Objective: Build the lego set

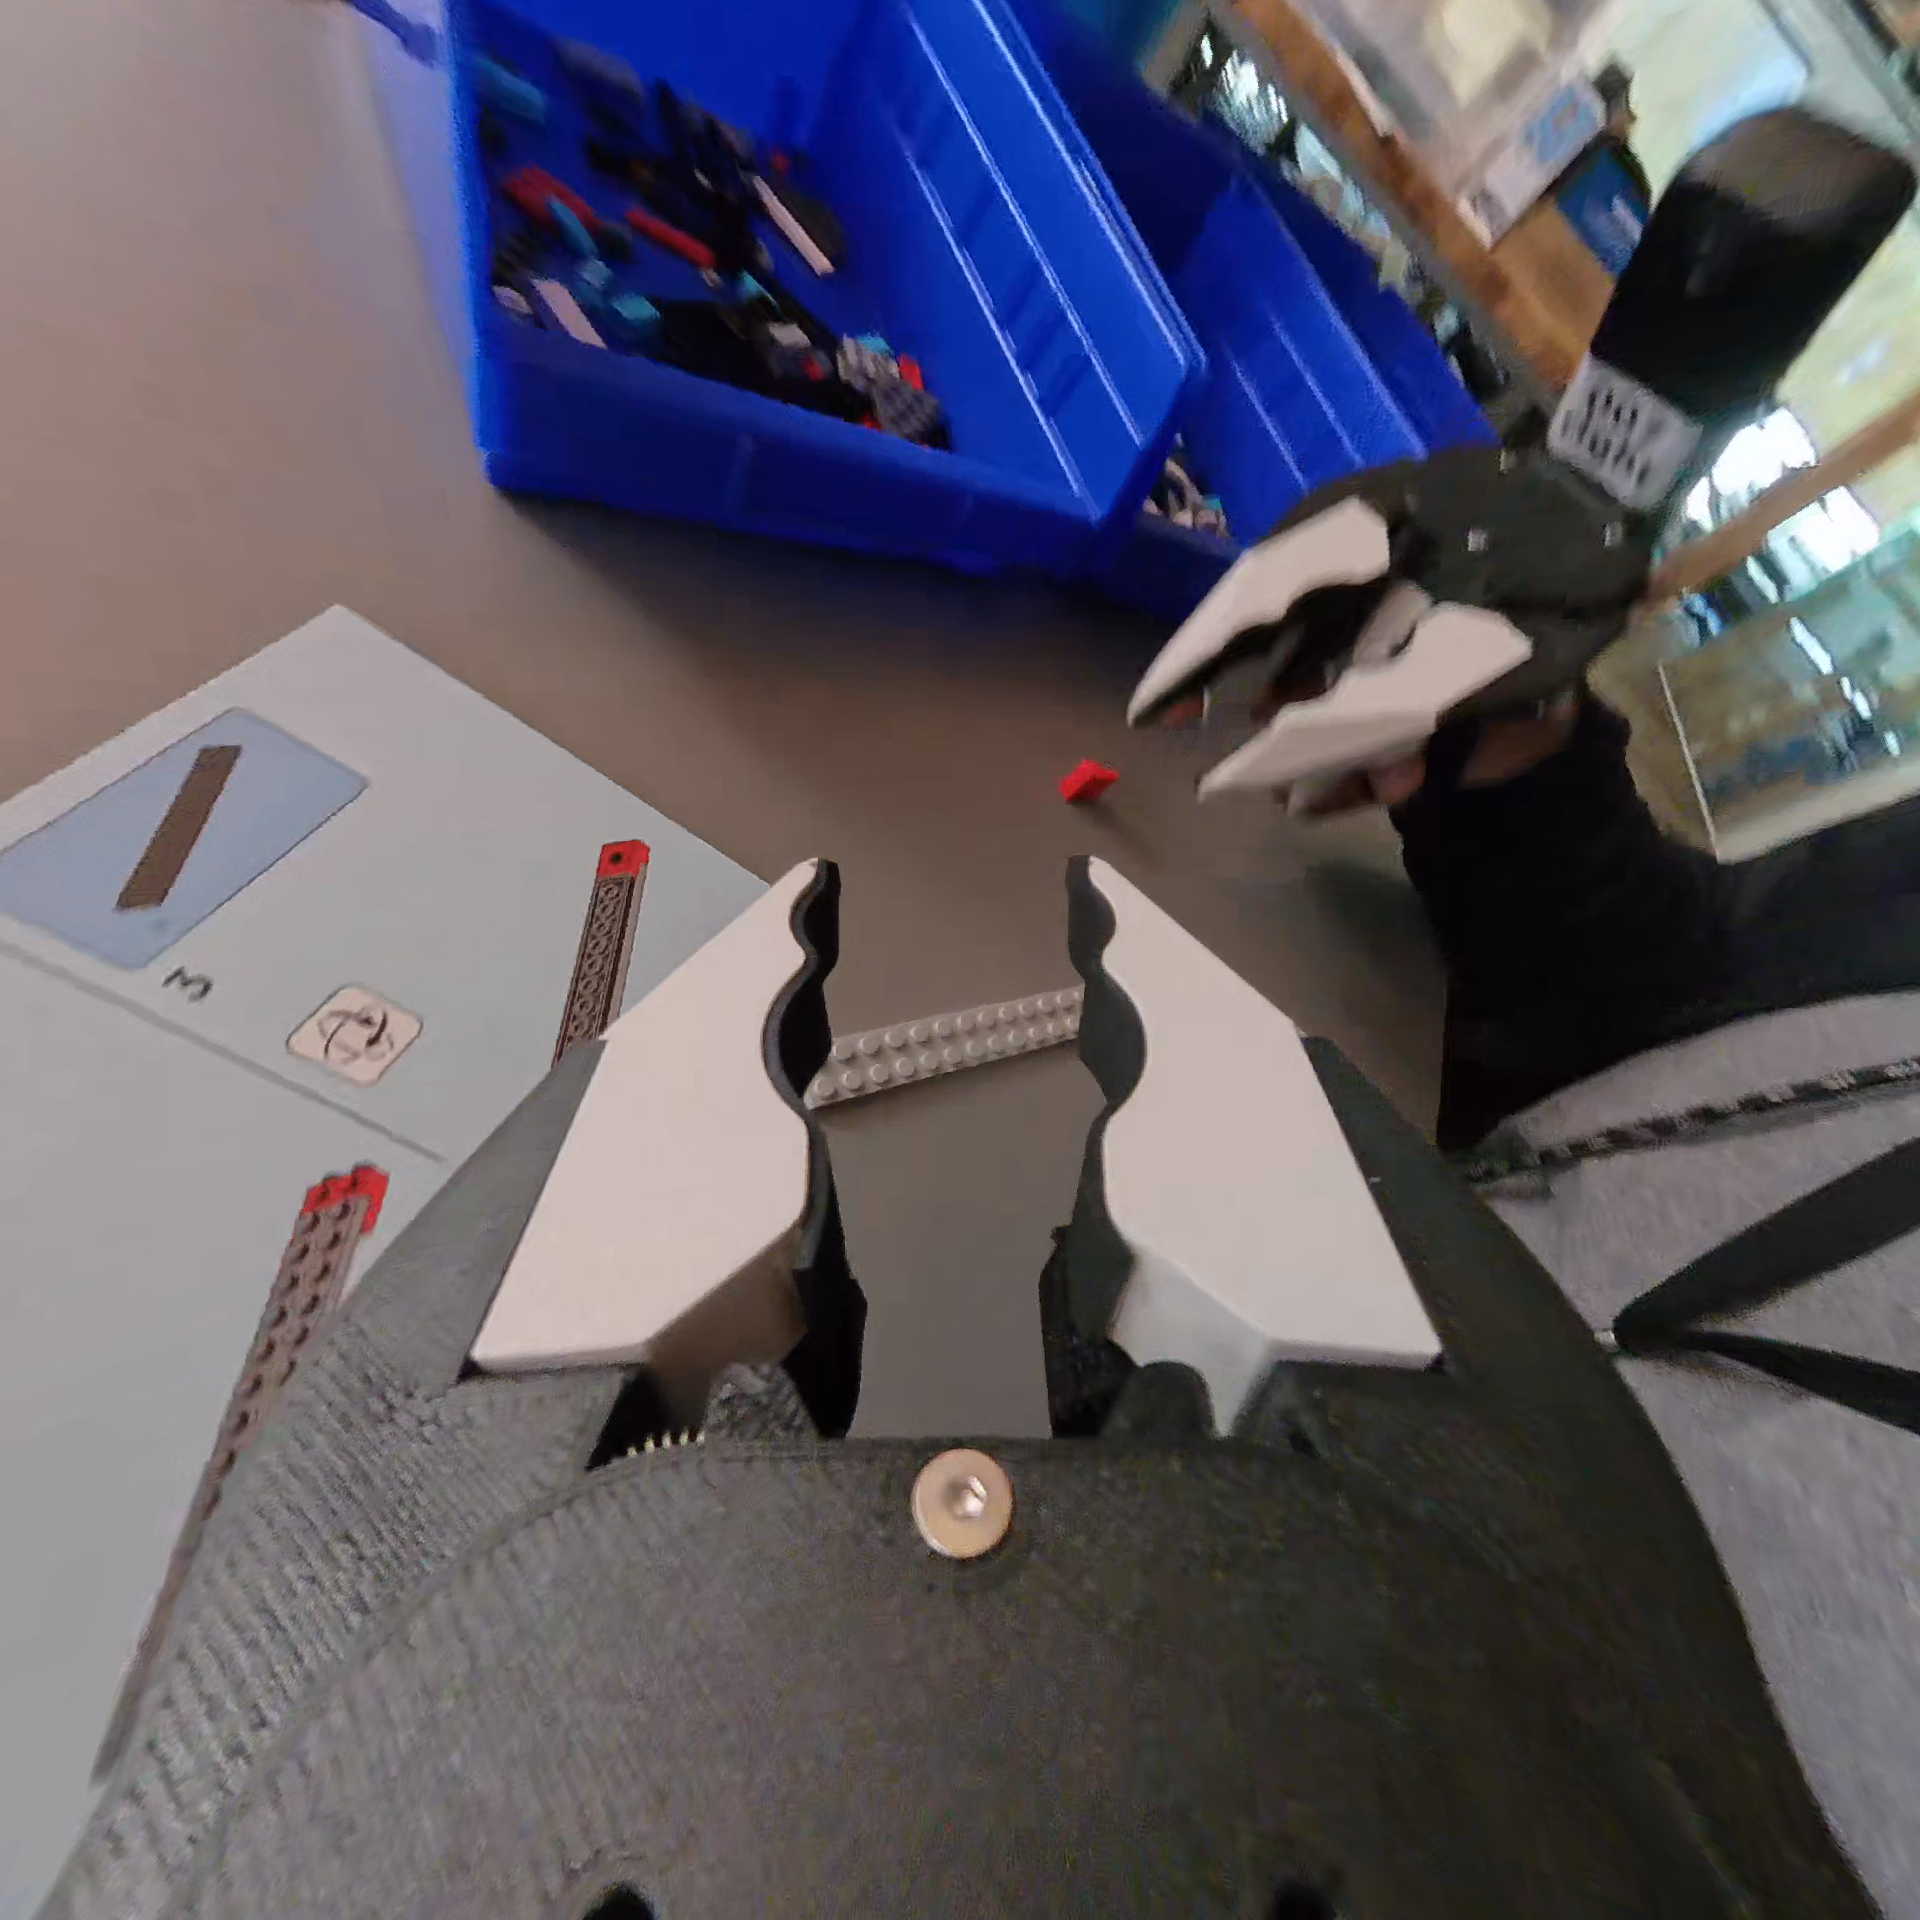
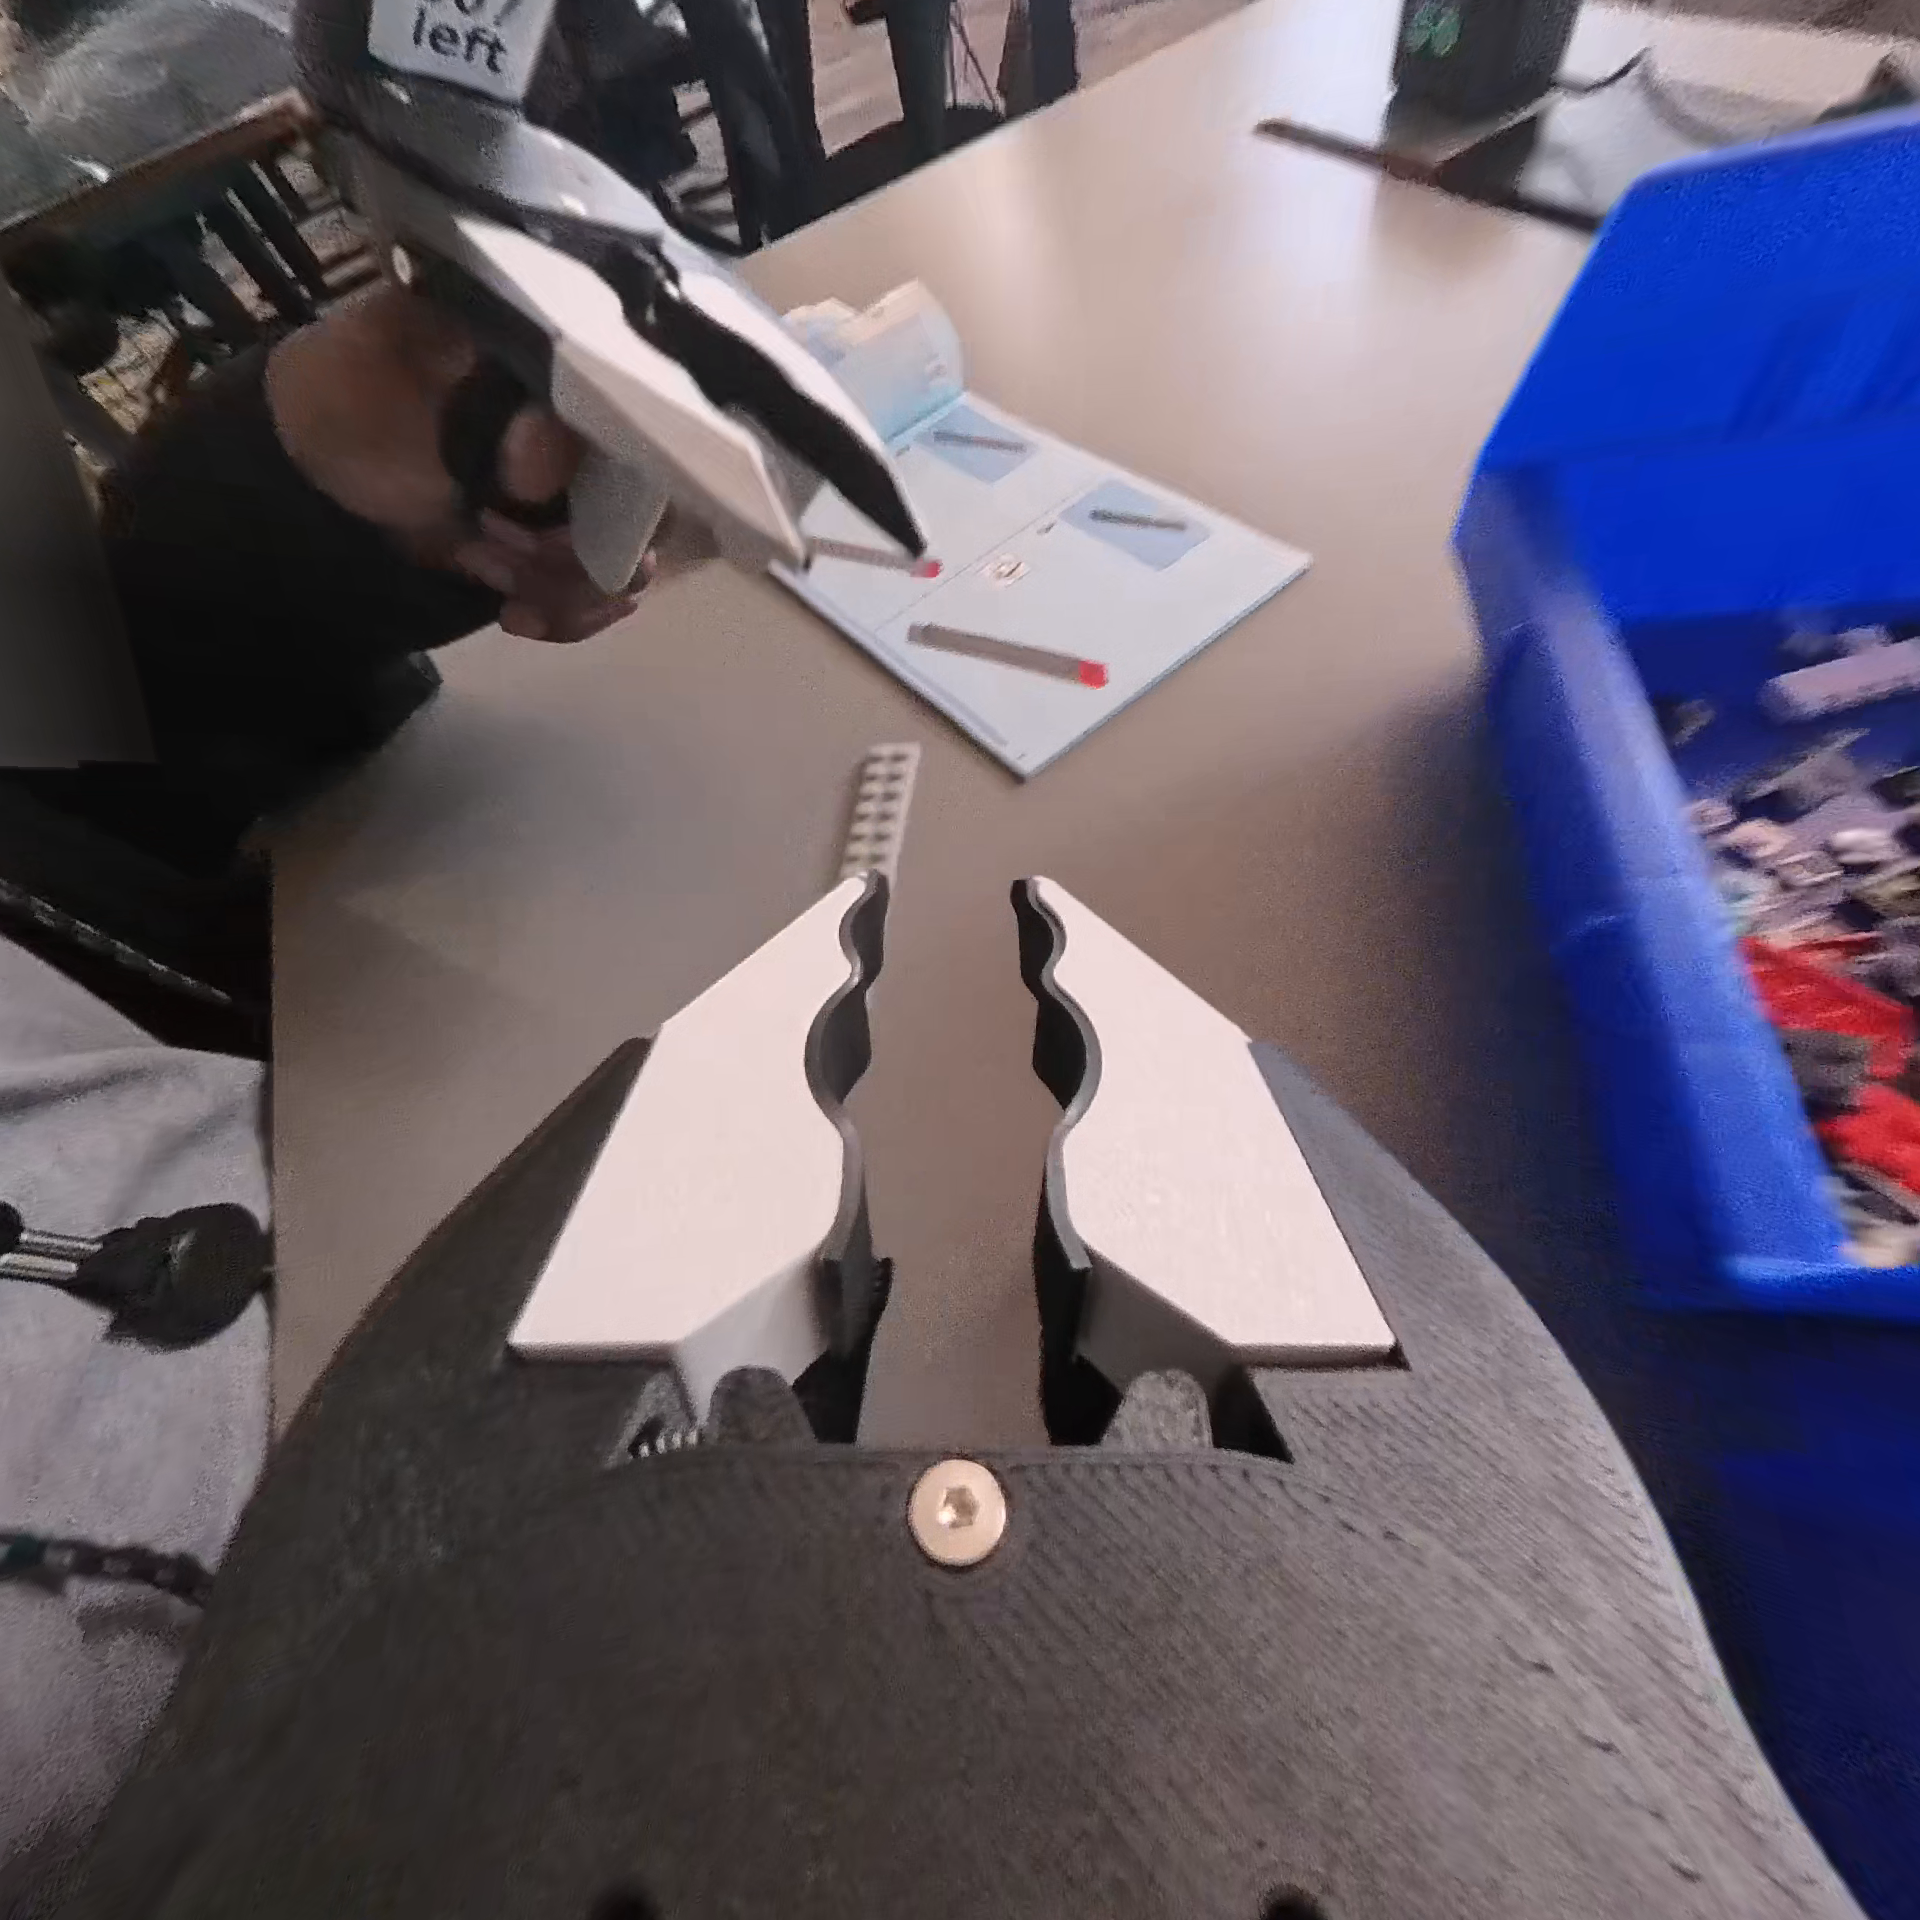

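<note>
1. A long light-grey studded plate [image 1: 951, 1044] lies flat on the dark matte surface [image 1: 260, 436]. In the left wrist view it shows through the gap between the left claw's [image 1: 951, 883] fingers; in the right wrist view it [image 2: 883, 805] sits at about 11 o'clock from the right claw's [image 2: 951, 899] tips.
2. A small red brick [image 1: 1086, 779] lies alone on the surface, at about 1 o'clock from the plate, just beside the right claw's [image 1: 1174, 748] tips as seen from the left wrist view.
3. The left claw is released, fingers parted, with nothing between them; it hangs above the plate without touching it.
4. The right claw is also released and empty, its fingers apart over bare surface.
5. A pale blue instruction booklet [image 1: 436, 862] lies open at 9 o'clock of the plate in the left wrist view, with drawings of a long plate capped in red. In the right wrist view the left claw's [image 2: 862, 540] tips hover over its [image 2: 1143, 623] near page.
6. A blue bin [image 1: 790, 488] of mixed black, red, blue and grey pieces stands at 12 o'clock in the left wrist view, with a second blue bin [image 1: 1299, 343] touching it on its far side.
7. In the right wrist view the nearer bin [image 2: 1621, 831] fills the 3 o'clock side.
8. Beyond the surface the room is blurred: wooden frames and bright windows in one view, dark chair legs in the other.
</note>
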Demonstrator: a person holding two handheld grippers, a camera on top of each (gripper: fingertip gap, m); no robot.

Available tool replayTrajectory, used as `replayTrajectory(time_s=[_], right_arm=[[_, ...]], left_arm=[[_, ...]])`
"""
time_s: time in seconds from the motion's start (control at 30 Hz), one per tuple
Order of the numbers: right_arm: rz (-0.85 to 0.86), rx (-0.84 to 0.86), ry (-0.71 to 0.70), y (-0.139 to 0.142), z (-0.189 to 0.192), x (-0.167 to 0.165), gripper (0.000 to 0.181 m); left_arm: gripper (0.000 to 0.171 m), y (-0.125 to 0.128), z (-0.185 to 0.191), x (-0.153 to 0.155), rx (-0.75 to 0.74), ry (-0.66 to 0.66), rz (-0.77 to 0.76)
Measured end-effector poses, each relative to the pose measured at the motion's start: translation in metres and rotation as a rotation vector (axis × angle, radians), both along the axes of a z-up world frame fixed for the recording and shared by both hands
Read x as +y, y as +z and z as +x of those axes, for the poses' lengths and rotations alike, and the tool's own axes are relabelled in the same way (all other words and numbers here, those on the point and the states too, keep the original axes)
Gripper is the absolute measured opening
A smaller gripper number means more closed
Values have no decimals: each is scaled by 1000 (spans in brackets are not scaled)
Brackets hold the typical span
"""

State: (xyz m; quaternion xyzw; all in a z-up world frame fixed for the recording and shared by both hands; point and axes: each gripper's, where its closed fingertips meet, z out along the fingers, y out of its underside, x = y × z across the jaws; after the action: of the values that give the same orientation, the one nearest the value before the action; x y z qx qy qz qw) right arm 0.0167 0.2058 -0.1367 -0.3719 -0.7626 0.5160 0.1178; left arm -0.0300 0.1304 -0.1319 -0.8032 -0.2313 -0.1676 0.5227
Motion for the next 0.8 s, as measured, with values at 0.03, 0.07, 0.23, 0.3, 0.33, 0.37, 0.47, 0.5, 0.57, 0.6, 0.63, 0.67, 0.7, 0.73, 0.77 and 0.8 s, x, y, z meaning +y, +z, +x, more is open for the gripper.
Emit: replayTrajectory(time_s=[0.03,0.07,0.23,0.3,0.33,0.37,0.47,0.5,0.57,0.6,0.63,0.67,0.7,0.73,0.77,0.8], right_arm=[[9,-19,4,-7,5,-8,28],[30,-32,9,-14,10,-16,29],[201,-53,10,-42,24,-40,33],[239,-64,7,-49,27,-45,35],[260,-69,-1,-53,27,-46,35],[285,-74,-10,-57,26,-45,36],[355,-90,-43,-69,24,-44,36],[366,-80,-59,-69,22,-44,33],[390,-75,-78,-69,19,-43,28],[405,-71,-82,-69,19,-43,19],[416,-69,-86,-69,19,-43,19],[419,-69,-95,-68,18,-43,18],[418,-69,-103,-68,18,-43,18],[413,-70,-111,-68,18,-43,17],[401,-71,-122,-67,18,-42,18],[379,-70,-133,-65,19,-41,18]], left_arm=[[44,2,-1,-4,2,46,26],[45,5,0,-9,2,87,57],[48,13,13,-35,-16,256,175],[52,10,21,-43,-27,303,193],[54,9,26,-45,-36,321,207],[55,8,29,-47,-48,339,219],[56,4,37,-50,-92,384,244],[55,1,38,-50,-114,394,242],[53,-6,41,-49,-156,407,229],[53,-11,42,-48,-178,409,210],[53,-16,43,-47,-197,409,192],[52,-20,44,-46,-216,410,177],[52,-23,45,-44,-237,405,170],[52,-24,47,-42,-257,394,168],[52,-25,49,-39,-273,384,171],[52,-25,50,-36,-286,374,175]])
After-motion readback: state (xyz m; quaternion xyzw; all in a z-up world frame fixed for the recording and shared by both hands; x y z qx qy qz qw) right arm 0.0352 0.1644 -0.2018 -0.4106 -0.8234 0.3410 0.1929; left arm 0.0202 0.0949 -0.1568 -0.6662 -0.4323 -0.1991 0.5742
